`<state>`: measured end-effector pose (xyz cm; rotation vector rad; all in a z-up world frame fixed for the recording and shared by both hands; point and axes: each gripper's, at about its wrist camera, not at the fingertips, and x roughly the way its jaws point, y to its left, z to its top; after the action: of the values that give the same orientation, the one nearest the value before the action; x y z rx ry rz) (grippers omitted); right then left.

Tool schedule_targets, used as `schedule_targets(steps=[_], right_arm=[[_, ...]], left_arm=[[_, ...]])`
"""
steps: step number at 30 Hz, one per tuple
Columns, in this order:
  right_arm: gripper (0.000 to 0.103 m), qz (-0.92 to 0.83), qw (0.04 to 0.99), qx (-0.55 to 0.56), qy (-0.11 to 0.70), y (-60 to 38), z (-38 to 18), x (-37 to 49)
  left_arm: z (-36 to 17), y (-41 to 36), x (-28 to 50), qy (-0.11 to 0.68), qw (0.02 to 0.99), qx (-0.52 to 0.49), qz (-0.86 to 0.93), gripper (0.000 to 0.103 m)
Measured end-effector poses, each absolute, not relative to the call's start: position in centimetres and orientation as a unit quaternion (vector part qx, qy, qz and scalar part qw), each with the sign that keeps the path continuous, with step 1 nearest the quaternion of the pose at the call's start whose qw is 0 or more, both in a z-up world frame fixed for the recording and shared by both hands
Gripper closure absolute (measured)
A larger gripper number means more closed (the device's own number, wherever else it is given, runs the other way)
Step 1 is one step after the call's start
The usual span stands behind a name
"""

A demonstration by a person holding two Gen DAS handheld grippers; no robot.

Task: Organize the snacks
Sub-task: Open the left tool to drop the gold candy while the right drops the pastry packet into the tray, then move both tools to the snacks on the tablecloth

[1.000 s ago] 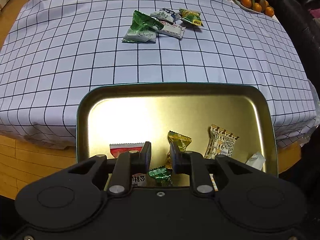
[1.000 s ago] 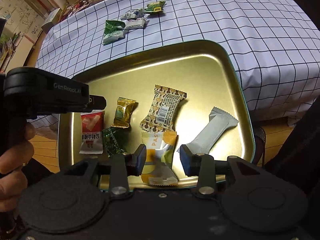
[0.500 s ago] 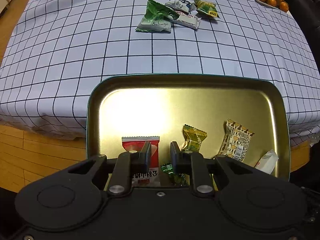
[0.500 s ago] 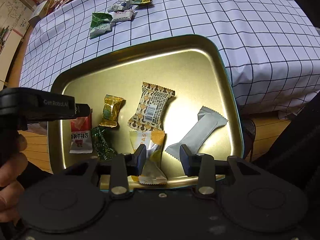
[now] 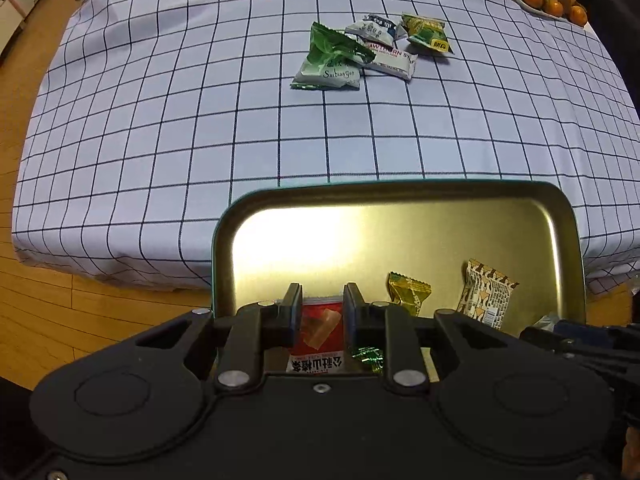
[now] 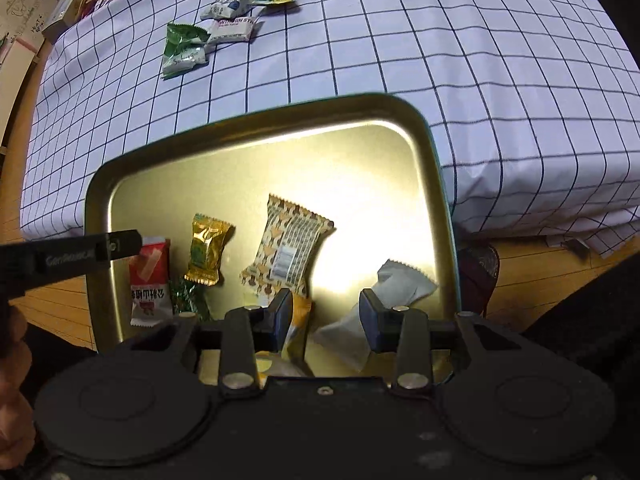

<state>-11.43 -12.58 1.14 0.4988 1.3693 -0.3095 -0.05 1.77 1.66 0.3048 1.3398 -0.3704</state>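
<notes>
The left gripper [image 5: 318, 306] hangs over the gold tray [image 5: 400, 196], jaws opening, with the red snack packet [image 5: 316, 336] lying on the tray floor beneath the gap, not pinched. The right gripper [image 6: 325, 316] stands parted and empty above a grey packet [image 6: 394, 286]. Four more snacks [image 5: 372, 50] lie on the checked tablecloth [image 5: 200, 120].

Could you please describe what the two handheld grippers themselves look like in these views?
Both are matte black plastic. The left gripper has a broad body with two round raised discs, silver pivot screws and flat black finger pads. The right gripper is built alike, but its pads look dark blue. Seen from the side, the left one bears pale "GenRobot.AI" lettering. No cables show.
</notes>
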Motion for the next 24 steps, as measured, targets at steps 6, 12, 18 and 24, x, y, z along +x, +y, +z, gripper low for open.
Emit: schedule_targets(steps=[6, 12, 18, 24], right_arm=[[0.064, -0.133, 0.721, 0.238, 0.637, -15.2, 2.0, -8.3], [0.064, -0.130, 0.715, 0.251, 0.640, -17.6, 2.7, -4.6], [0.064, -0.145, 0.727, 0.234, 0.629, -19.3, 3.6, -0.3], [0.064, -0.148, 0.734, 0.217, 0.627, -20.4, 4.3, 4.4]], left_arm=[[2.4, 1.2, 2.7, 0.621, 0.751, 0.156, -0.161, 0.071], [3.2, 0.4, 6.0, 0.622, 0.749, 0.166, -0.154, 0.071], [4.0, -0.8, 9.5, 0.621, 0.750, 0.174, -0.148, 0.071], [4.5, -2.6, 12.6, 0.613, 0.754, 0.187, -0.143, 0.070]])
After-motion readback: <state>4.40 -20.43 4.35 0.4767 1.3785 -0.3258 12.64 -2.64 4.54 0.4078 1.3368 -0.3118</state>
